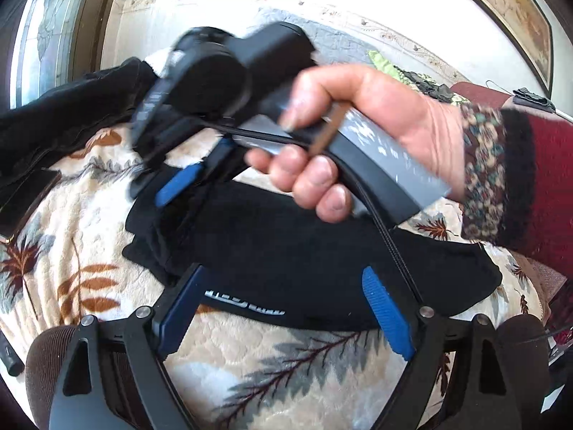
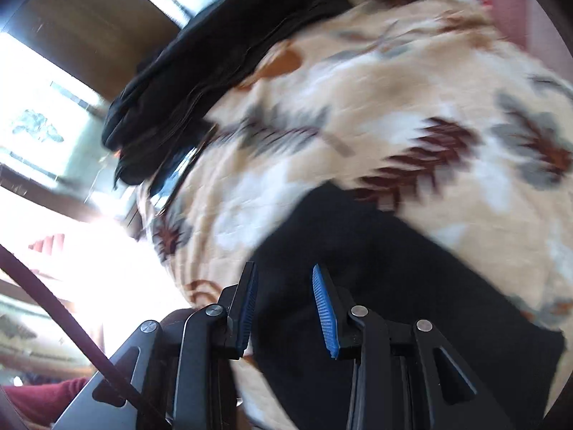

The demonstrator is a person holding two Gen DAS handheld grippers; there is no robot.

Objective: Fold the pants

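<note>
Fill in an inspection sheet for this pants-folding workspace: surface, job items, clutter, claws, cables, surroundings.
Surface: leaf-patterned blanket, cream with brown and grey leaves, soft and quilted.
Job's things: folded black pants lying flat on the blanket, a silver logo near the front edge.
Clutter: pile of dark clothing at the far left; a dark flat item beside it, too unclear to name.
Claws: left claw open above the pants, holding nothing; right claw partly open, nothing between its pads, blurred, held in the person's right hand.
Cables: black cable running from the right claw's handle across the pants.
Surroundings: window on the left, patterned wall behind.
</note>
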